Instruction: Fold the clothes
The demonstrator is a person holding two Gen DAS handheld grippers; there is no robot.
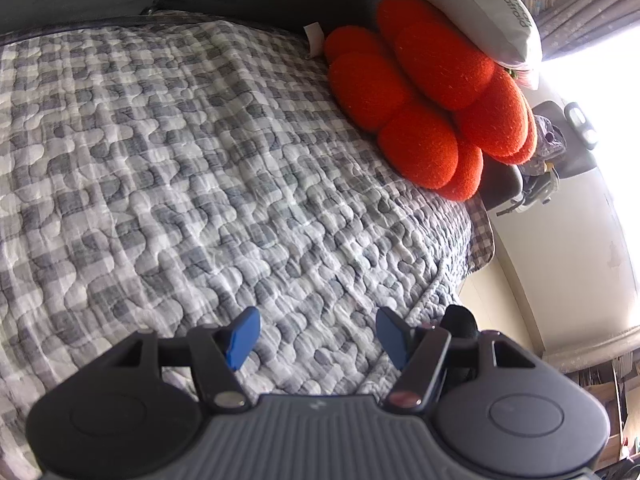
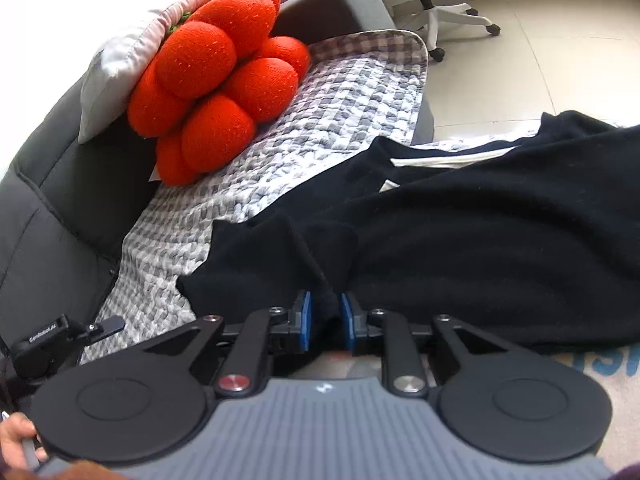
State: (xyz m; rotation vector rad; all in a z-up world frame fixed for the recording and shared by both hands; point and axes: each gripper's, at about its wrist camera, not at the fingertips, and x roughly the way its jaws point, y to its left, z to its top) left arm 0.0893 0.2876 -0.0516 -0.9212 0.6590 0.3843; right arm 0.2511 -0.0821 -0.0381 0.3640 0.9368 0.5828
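A black garment with a white stripe lies spread over the checked grey quilt on a sofa, reaching to the right of the right wrist view. My right gripper is low at its near edge. A raised fold of the black cloth sits between the blue pads, which stand a little apart and loose around it. My left gripper hovers open over the bare quilt with nothing between its blue pads. A scrap of black cloth shows just right of it.
A red knobbly cushion leans against a white pillow at the sofa's dark back. The quilt's edge drops to a pale tiled floor, where a white office chair stands. A hand shows at the lower left.
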